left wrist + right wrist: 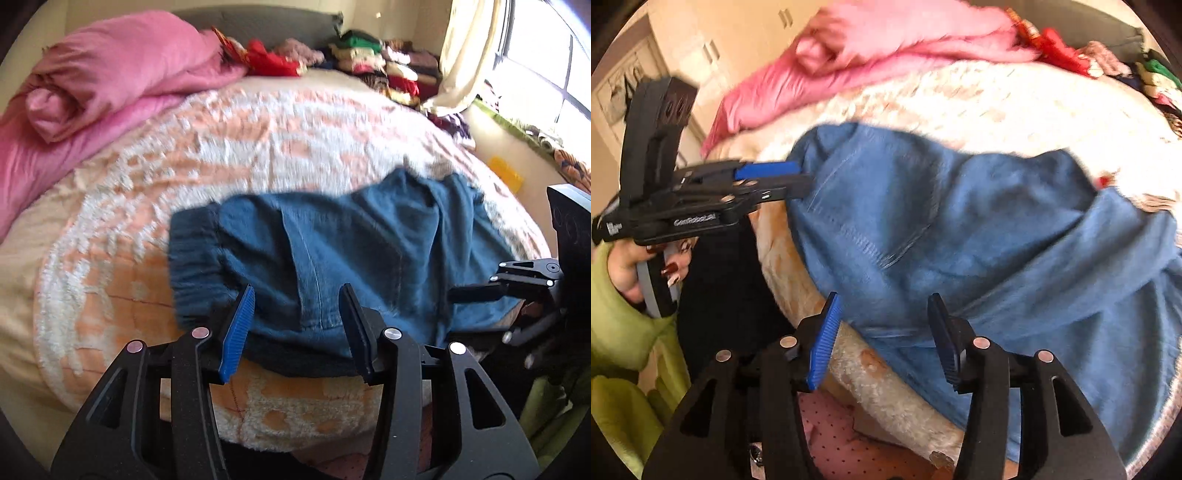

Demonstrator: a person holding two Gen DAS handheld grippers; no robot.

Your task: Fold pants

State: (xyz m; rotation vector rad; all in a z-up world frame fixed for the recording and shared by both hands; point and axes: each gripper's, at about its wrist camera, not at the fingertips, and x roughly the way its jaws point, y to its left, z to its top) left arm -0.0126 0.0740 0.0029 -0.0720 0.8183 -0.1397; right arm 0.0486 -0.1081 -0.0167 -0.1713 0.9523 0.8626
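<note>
The blue denim pants (332, 251) lie bunched on the bed, with soft folds and pale stitched seams; a dark ribbed elastic band (192, 258) closes one end. In the left wrist view the left gripper (297, 325) has its jaws spread, and the near hem of the denim lies between them. In the right wrist view the right gripper (884, 332) also has its jaws spread, with the cloth edge just ahead of them. Under the pants is a fluffy peach-and-white bedspread (258, 140) with a raised tufted pattern. Beyond the jaws, far back, a rumpled pink blanket (103, 74) is rolled thick, and stacked folded clothes (376, 62) stand beside a cream curtain (469, 51).
</note>
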